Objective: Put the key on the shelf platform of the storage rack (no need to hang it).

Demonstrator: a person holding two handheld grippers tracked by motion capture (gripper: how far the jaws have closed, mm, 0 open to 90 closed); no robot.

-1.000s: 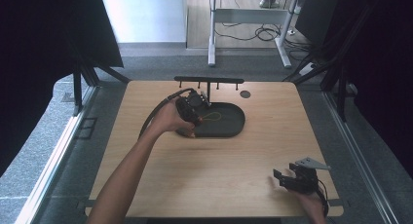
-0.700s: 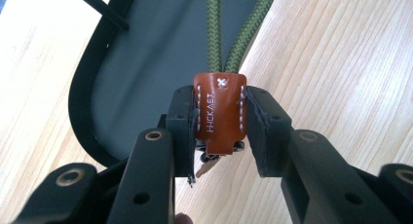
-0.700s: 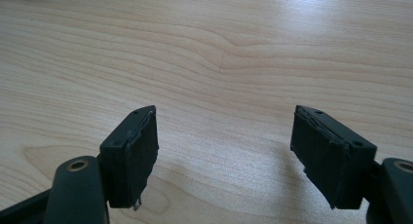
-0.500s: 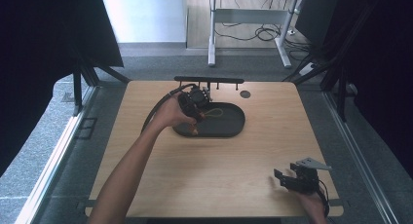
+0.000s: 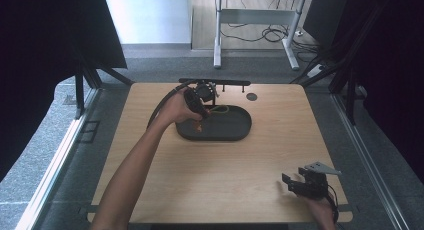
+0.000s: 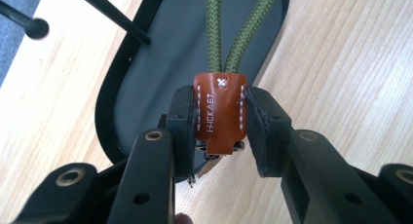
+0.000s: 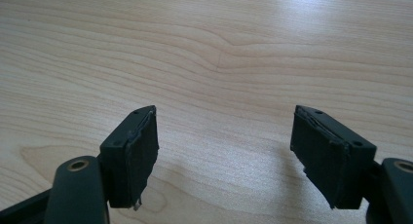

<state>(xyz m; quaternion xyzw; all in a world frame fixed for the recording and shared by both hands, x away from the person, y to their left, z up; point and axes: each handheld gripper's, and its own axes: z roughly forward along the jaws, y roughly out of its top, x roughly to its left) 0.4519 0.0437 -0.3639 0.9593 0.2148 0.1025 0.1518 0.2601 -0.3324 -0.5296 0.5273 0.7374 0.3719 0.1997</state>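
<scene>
My left gripper (image 6: pixel 221 131) is shut on a brown leather tab (image 6: pixel 219 112) with white stitching. Two strands of green braided cord (image 6: pixel 238 44) run from the tab out over a dark oval tray (image 6: pixel 160 63). In the high view this gripper (image 5: pixel 204 110) hovers over the tray's (image 5: pixel 235 135) left end, and the green cord (image 5: pixel 220 109) trails to its right. My right gripper (image 7: pixel 226 151) is open with nothing between its jaws, low over bare wood. In the high view it (image 5: pixel 292 182) sits at the table's front right corner.
A black rack with short pegs (image 5: pixel 220 82) stands just behind the tray, along the table's far edge. A small dark round disc (image 5: pixel 251 96) lies to the rack's right. The wooden table (image 5: pixel 210 175) stretches between tray and right gripper. Black curtains flank both sides.
My left hand has shifted slightly toward the far edge and the rack, carrying the tab and cord over the tray. The right gripper has stayed put.
</scene>
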